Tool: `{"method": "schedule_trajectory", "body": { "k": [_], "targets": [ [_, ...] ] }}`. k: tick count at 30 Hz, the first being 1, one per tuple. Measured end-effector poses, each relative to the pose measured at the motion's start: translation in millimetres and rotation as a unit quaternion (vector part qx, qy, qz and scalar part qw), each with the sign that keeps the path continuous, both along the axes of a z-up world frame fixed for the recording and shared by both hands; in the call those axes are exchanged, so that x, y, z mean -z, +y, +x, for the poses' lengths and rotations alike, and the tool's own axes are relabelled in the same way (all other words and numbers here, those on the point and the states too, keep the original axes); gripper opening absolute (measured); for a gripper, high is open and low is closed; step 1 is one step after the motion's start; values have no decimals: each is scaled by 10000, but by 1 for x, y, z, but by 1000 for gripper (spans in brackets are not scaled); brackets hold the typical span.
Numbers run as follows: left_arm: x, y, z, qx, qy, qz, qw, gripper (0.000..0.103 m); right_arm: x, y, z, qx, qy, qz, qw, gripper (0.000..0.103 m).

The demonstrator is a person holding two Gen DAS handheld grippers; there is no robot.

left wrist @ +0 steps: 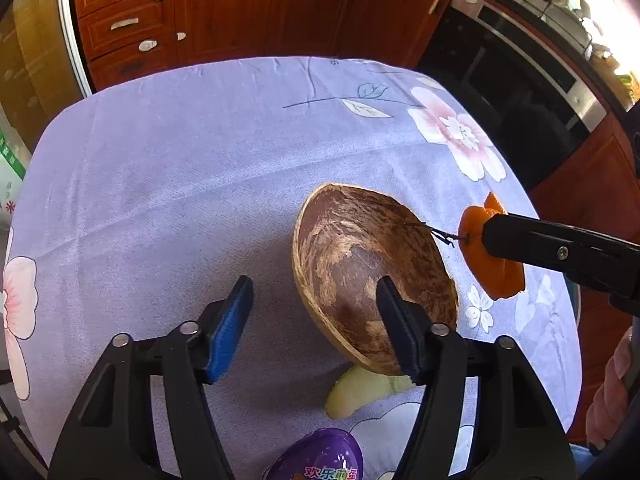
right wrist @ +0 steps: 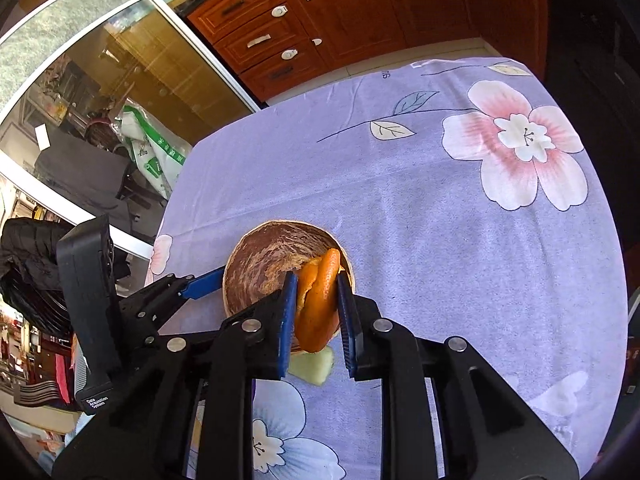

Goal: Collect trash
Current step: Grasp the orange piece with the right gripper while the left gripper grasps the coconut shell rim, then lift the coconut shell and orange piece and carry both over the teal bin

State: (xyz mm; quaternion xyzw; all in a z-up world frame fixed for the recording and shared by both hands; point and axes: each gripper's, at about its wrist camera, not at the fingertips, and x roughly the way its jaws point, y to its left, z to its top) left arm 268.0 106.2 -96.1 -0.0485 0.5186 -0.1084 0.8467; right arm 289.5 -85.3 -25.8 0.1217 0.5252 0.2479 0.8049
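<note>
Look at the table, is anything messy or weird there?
Yes. The brown bowl is tipped up on one side instead of sitting flat, with a pale green peel lying on the cloth beside its low edge. The right gripper holds an orange peel above the bowl.

The cloth [right wrist: 400, 208] over the bench is lilac with big pink-and-white flowers and outlined pale leaves. The bowl [left wrist: 360, 256] is streaky brown inside with a tan rim. The peel [right wrist: 316, 304] is bright orange, the scrap [left wrist: 360, 392] under the bowl pale yellow-green. Both tongs are black with blue pads [left wrist: 228, 336], and there's a purple egg [left wrist: 320, 456].
</note>
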Motion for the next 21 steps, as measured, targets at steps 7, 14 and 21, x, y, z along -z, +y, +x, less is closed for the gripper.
{"method": "schedule_trajectory", "body": {
  "k": [7, 14, 21],
  "targets": [
    [-5, -13, -2, 23, -212, 284, 9994, 20, 0, -11, 0, 49, -6, 126, 9999, 19],
    [-27, -30, -12, 13, -581, 590, 9966, 12, -7, -25, -8, 115, -71, 192, 9997, 19],
    [-47, -44, -20, -42, -776, 739, 9942, 11, -25, -42, -22, 185, -291, 227, 9991, 19]
  ]
}}
